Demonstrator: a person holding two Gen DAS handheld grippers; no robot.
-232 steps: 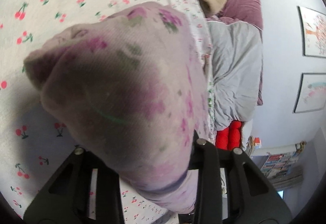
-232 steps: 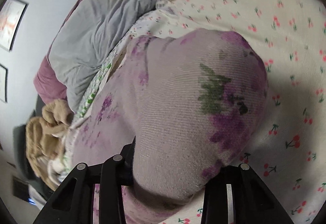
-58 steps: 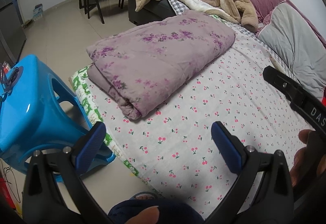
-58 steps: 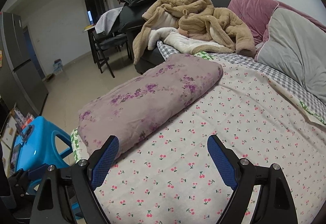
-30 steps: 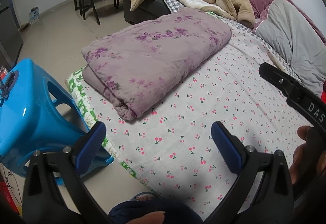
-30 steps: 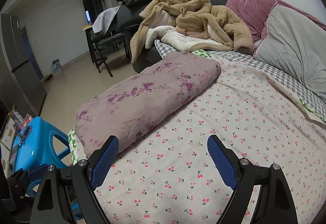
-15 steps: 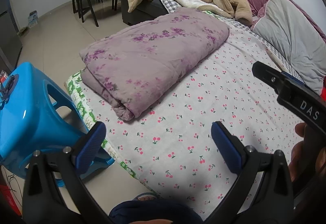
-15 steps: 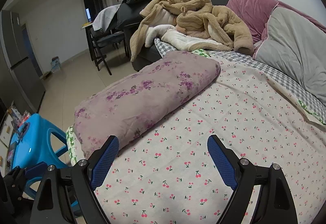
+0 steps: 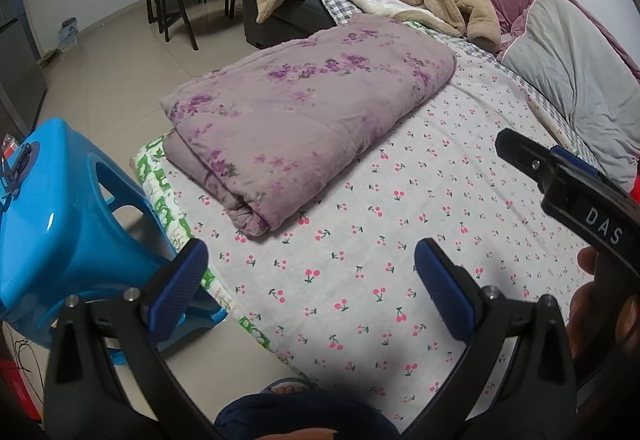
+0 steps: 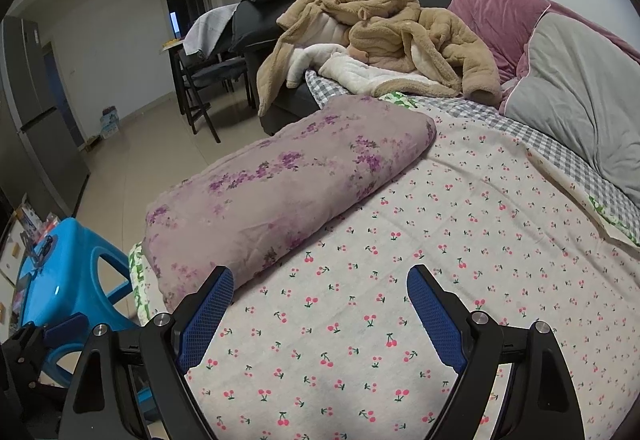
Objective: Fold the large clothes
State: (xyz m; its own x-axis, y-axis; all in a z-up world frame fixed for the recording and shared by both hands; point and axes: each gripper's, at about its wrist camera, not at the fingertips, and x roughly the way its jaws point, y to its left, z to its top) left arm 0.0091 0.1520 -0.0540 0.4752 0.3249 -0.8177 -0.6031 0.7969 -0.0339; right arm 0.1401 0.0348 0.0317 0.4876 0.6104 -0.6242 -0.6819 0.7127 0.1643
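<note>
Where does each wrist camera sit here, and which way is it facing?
Left wrist: behind the open left tool, looking down the bed at the folded purple quilt; the right tool and a hand show.
Right wrist: behind the open right tool, lower, facing the quilt.
Shared: quilt, cherry sheet, blue stool.

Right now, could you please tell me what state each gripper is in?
Left gripper: open, holding nothing, above the cherry-print sheet.
Right gripper: open, holding nothing, beside the folded purple floral quilt.
</note>
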